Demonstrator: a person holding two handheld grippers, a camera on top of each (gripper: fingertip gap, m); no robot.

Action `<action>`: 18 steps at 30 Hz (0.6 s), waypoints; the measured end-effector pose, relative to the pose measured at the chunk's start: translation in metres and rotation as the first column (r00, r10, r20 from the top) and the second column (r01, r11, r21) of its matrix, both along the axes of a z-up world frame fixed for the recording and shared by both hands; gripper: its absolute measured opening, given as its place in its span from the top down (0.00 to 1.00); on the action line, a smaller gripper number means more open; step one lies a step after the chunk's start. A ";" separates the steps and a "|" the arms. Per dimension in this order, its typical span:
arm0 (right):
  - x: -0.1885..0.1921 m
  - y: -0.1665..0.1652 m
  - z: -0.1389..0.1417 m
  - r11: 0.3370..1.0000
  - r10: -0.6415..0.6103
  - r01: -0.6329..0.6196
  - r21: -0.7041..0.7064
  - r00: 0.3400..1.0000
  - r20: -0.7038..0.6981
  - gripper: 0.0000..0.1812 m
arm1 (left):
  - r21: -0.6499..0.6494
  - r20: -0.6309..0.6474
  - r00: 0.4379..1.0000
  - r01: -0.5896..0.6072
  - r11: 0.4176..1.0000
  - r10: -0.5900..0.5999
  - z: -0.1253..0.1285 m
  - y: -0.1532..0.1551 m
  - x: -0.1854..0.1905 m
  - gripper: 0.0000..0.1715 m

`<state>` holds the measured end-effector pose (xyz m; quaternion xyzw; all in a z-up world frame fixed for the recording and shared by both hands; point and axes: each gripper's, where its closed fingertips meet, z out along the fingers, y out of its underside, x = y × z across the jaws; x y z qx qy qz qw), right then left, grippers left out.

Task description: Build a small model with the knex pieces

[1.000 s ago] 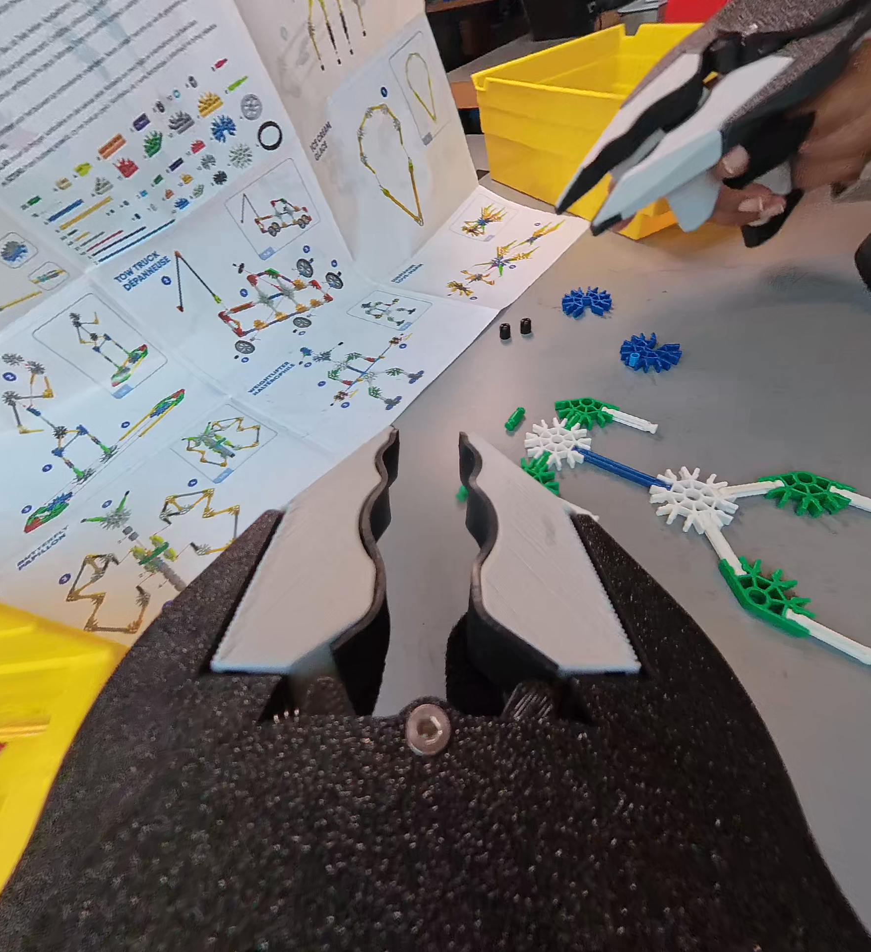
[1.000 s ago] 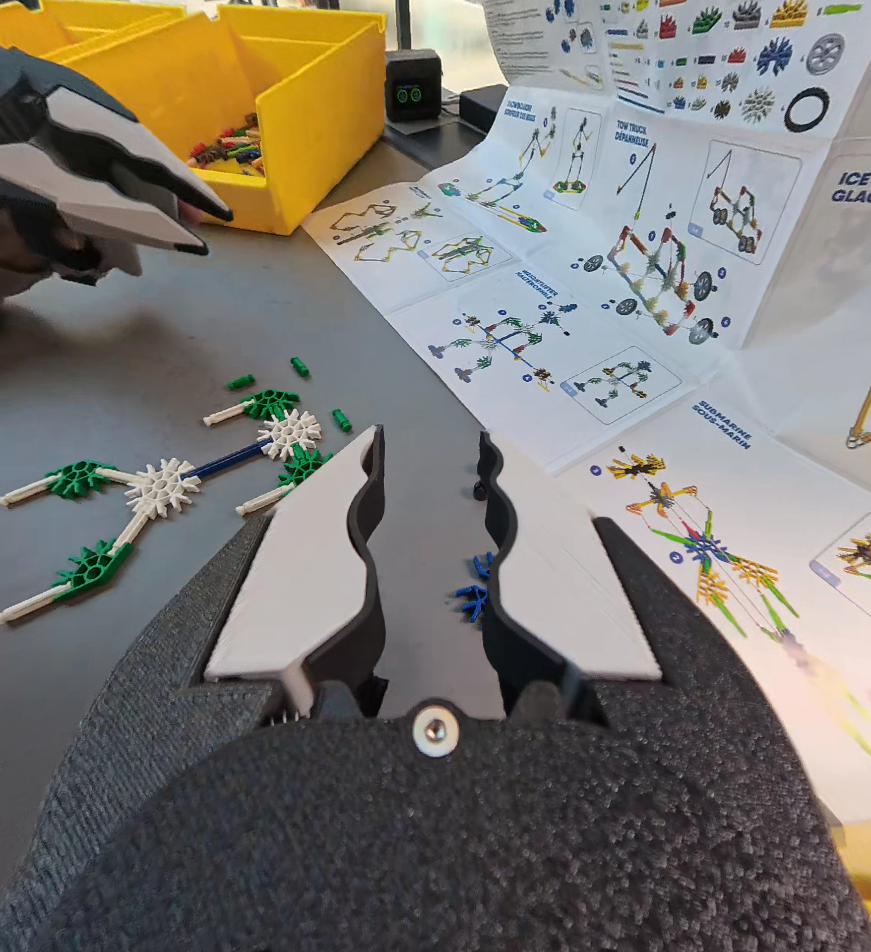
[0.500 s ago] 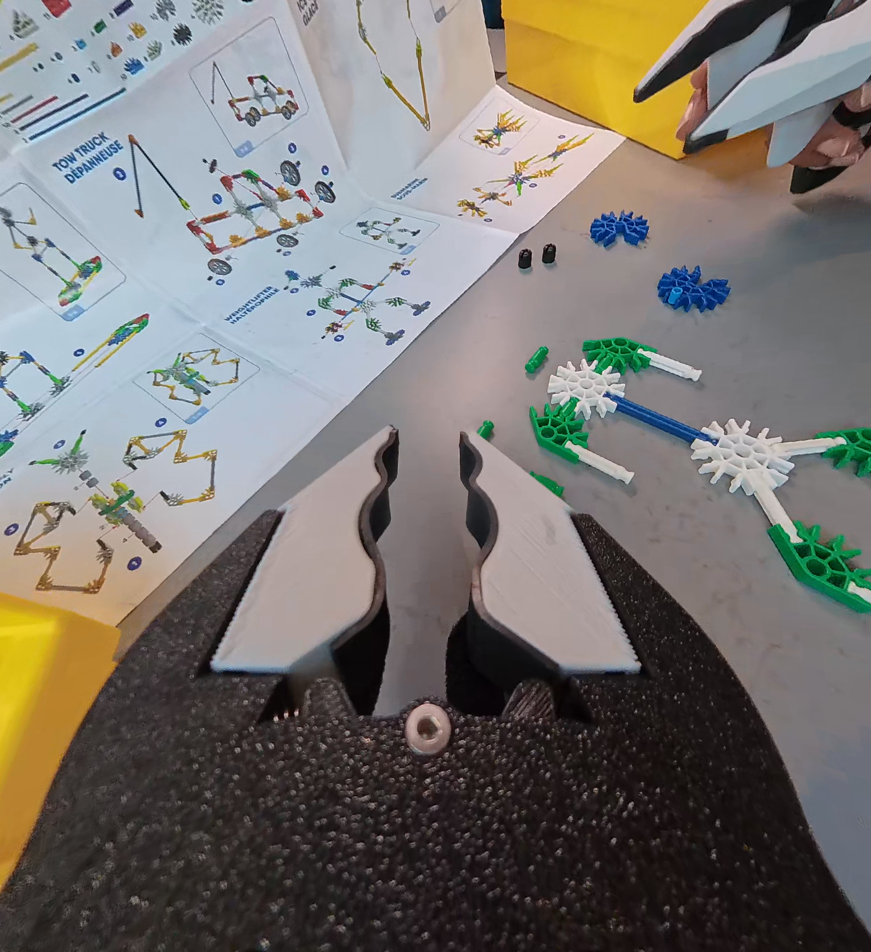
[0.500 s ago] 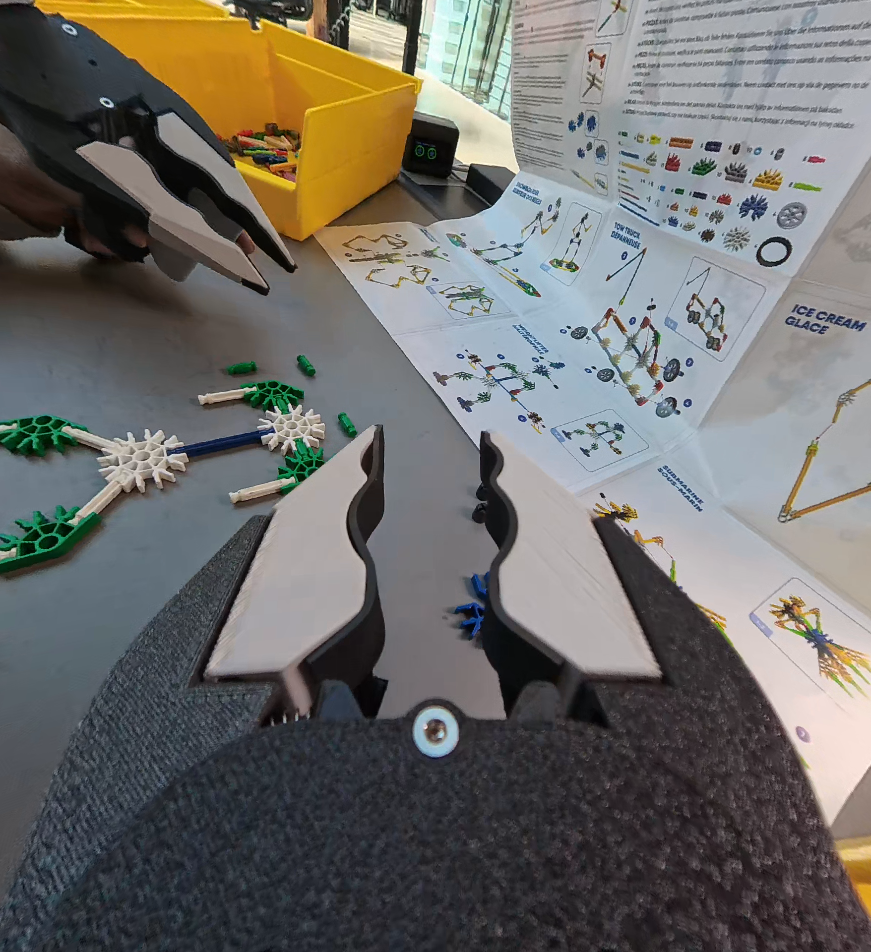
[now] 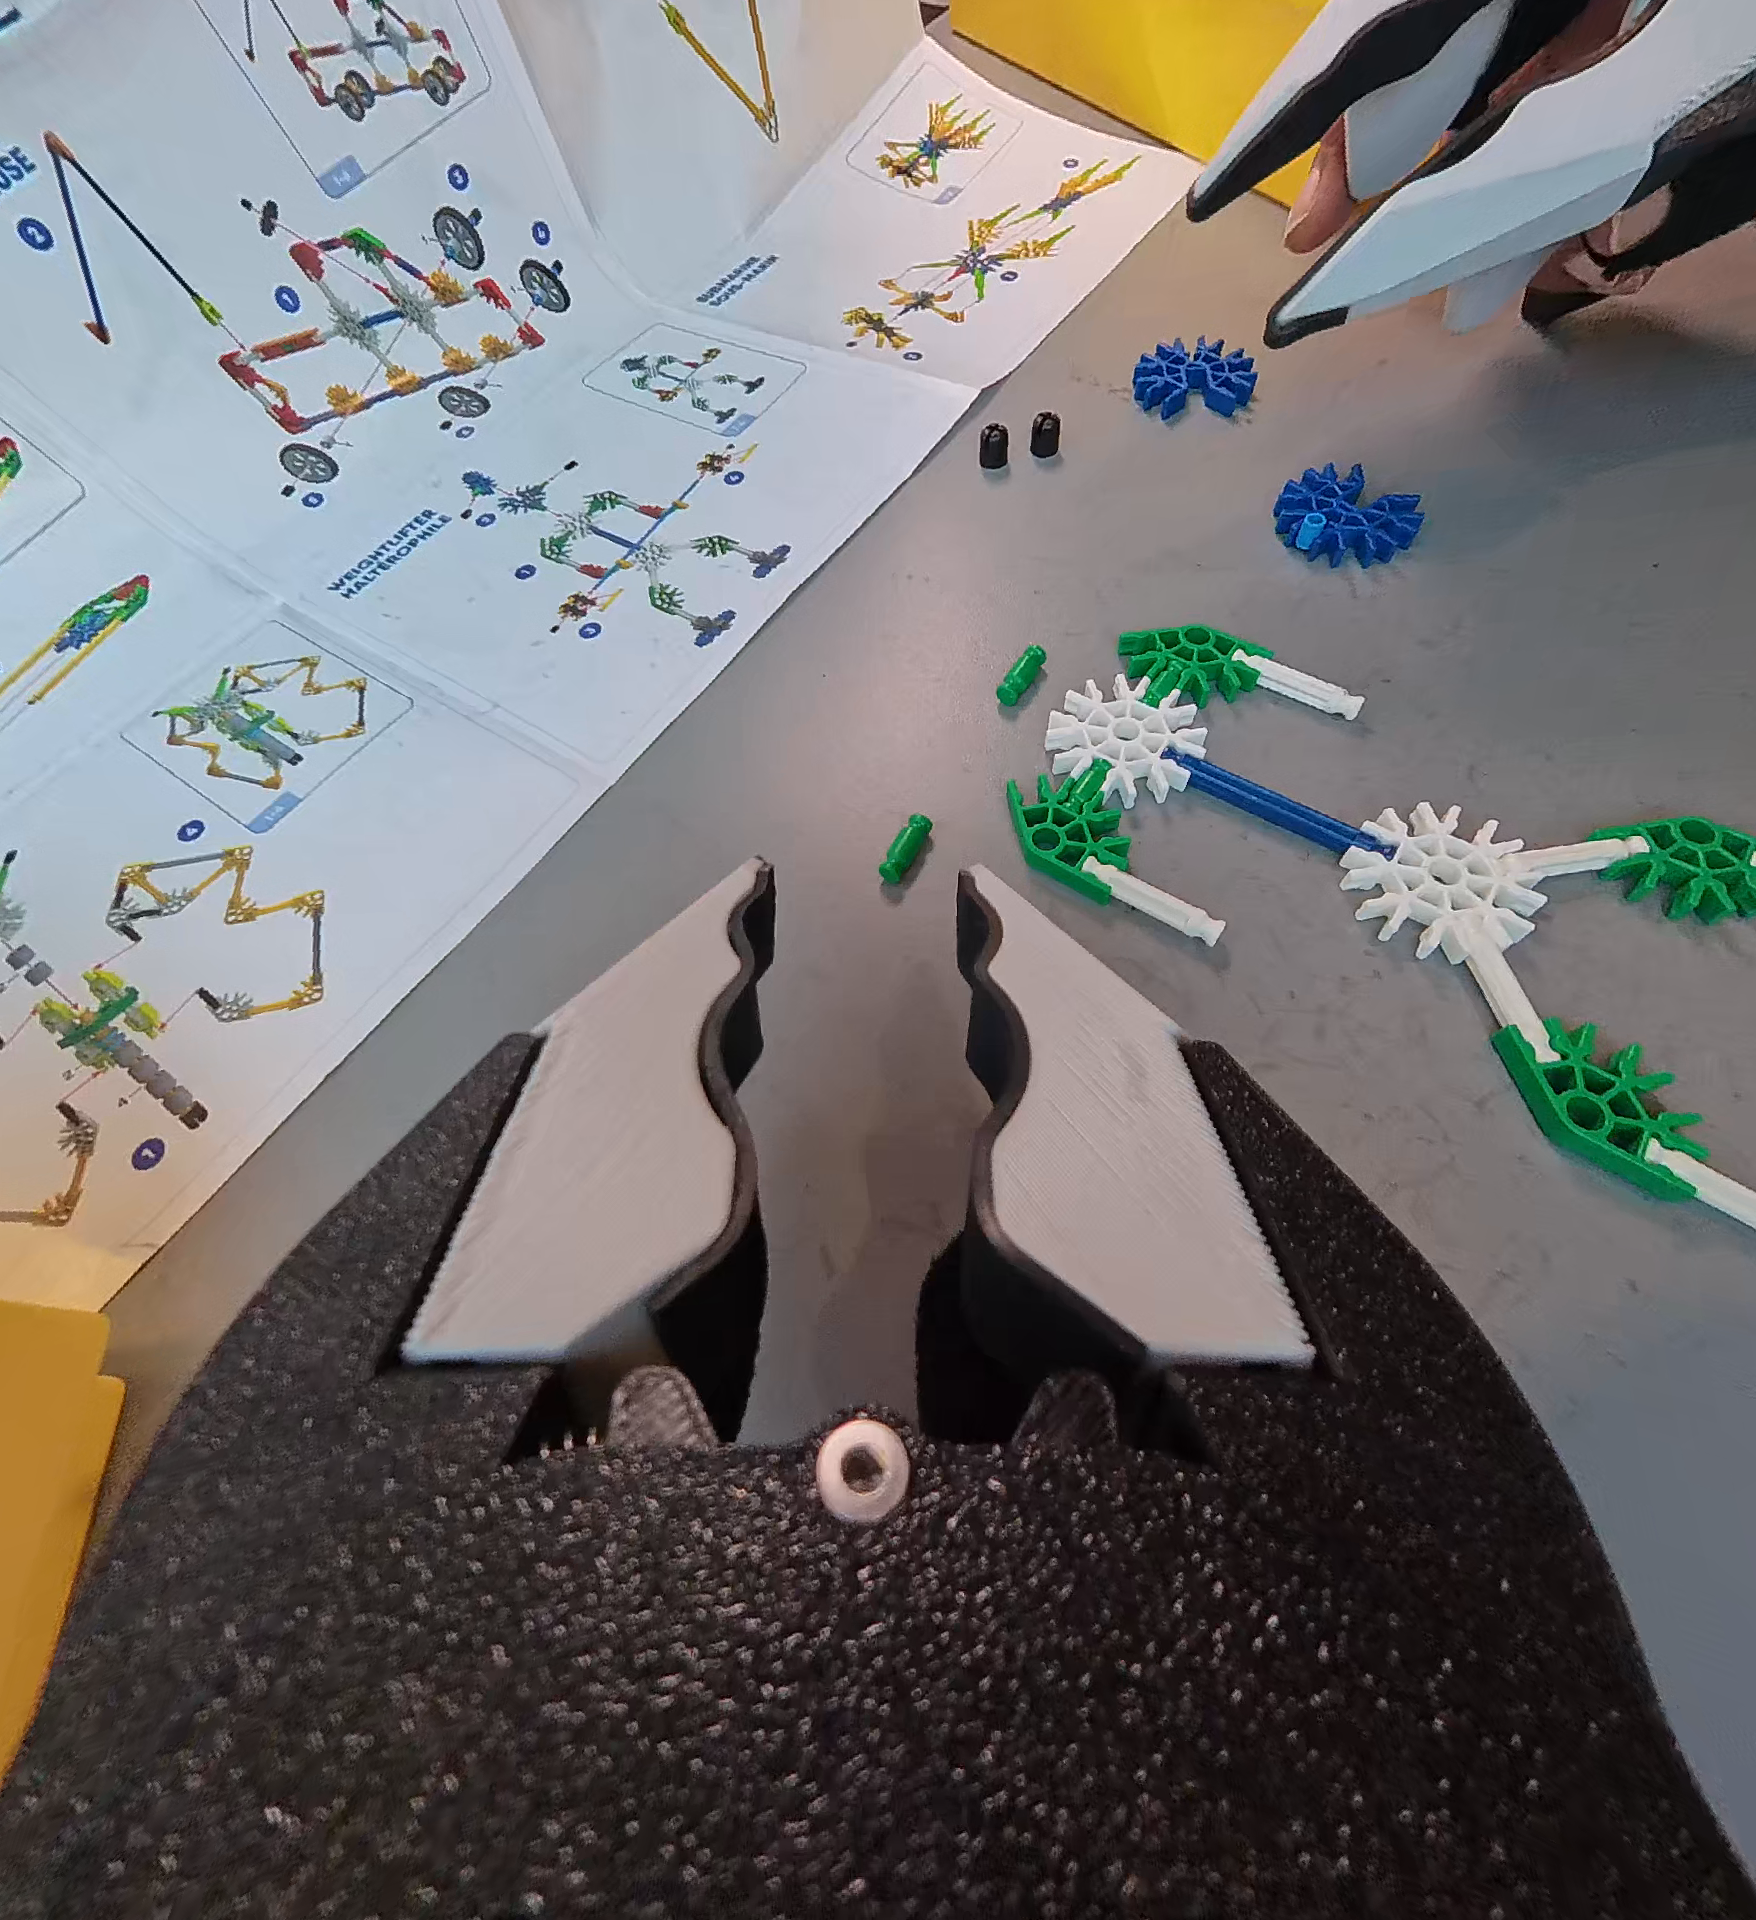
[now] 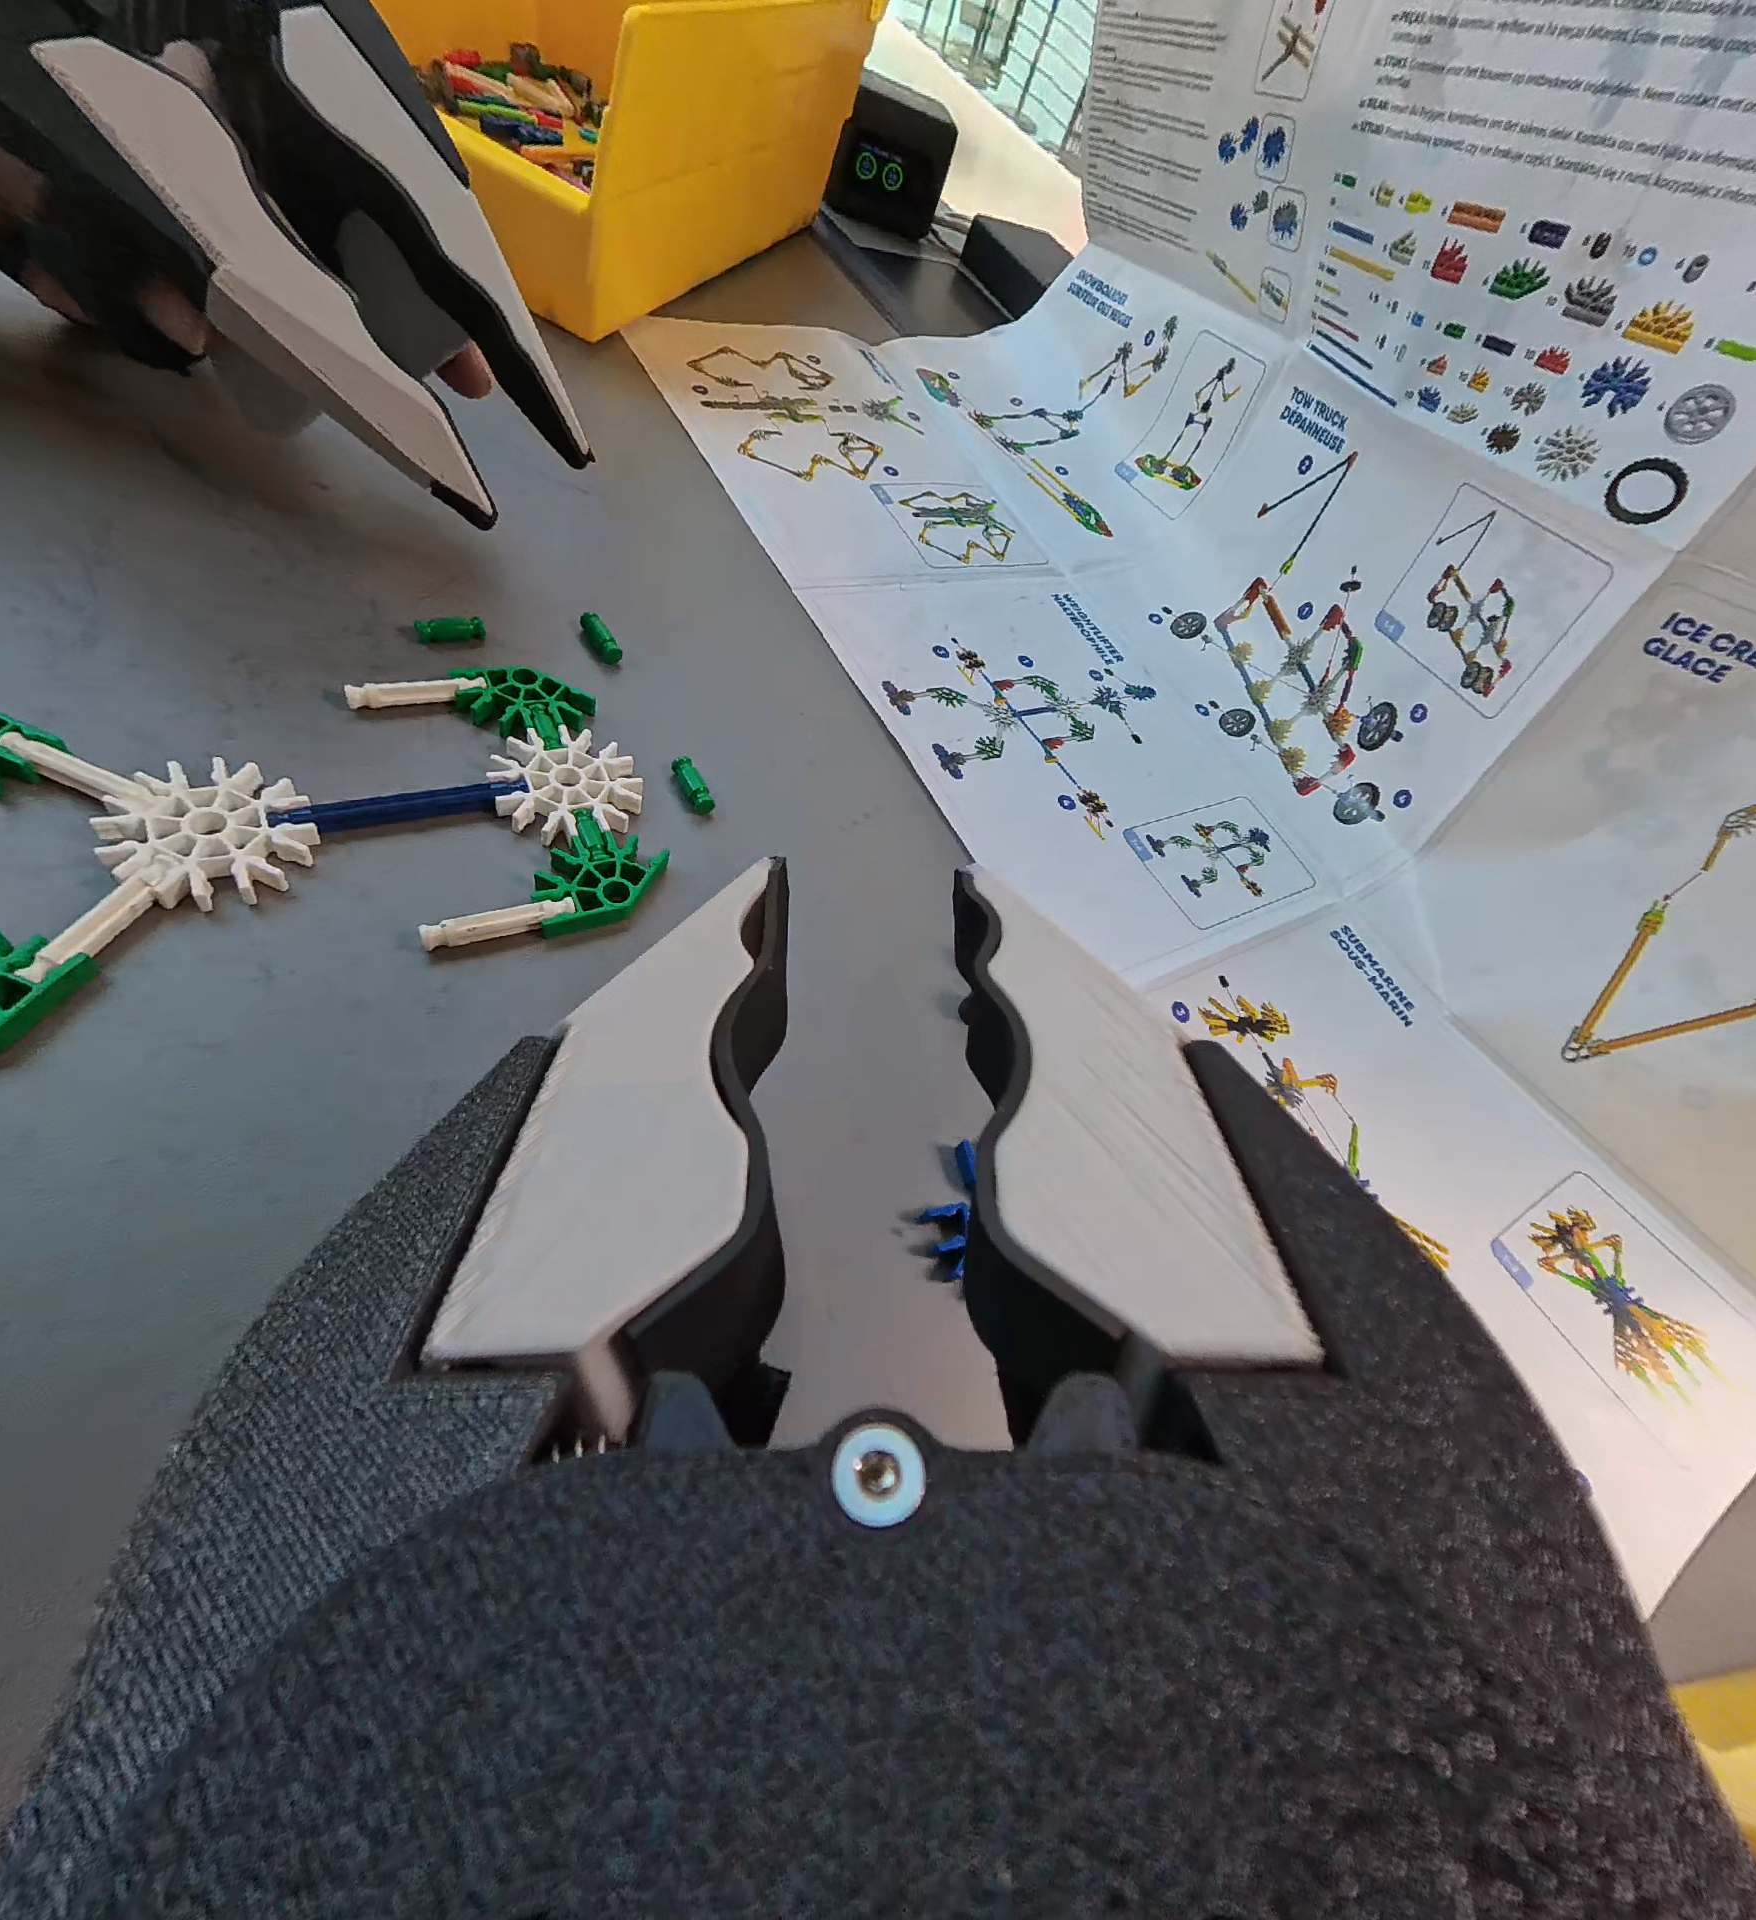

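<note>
**A:** That rod-and-connector assembly [image 5: 1269, 810] lies flat on the grey table [image 5: 1476, 1558], just ahead and right of the left gripper [image 5: 863, 883]. Looks light and stiff, probably pops apart at the joints; I'd take it by the blue rod [image 5: 1269, 805].

**B:** Both tongs are parted and empty. The right gripper [image 6: 869, 878] hovers over a blue connector [image 6: 947, 1216]. The instruction sheet [image 6: 1269, 644] has print; not repeating it. Parts sit in the yellow bin [image 6: 728, 156].
</note>
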<state>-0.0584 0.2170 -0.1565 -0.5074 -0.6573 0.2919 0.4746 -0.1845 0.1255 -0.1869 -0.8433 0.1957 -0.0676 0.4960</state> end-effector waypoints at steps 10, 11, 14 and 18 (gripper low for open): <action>-0.015 -0.049 -0.001 0.979 0.164 -0.155 -0.131 0.984 0.062 0.82 | -0.075 -0.069 0.997 0.016 0.997 -0.021 -0.017 -0.001 0.004 0.83; -0.021 -0.059 -0.006 0.973 0.188 -0.169 -0.156 0.975 0.116 0.78 | -0.080 -0.069 0.997 0.017 0.997 -0.022 -0.017 0.000 0.004 0.83; -0.037 -0.066 -0.033 0.984 0.175 -0.152 -0.098 0.935 0.308 0.75 | -0.089 -0.067 0.998 0.015 0.996 -0.021 -0.019 0.001 0.004 0.83; -0.040 -0.059 -0.058 0.986 0.164 -0.139 -0.087 0.861 0.481 0.80 | -0.075 -0.067 0.997 0.023 0.997 -0.028 -0.017 -0.001 0.005 0.83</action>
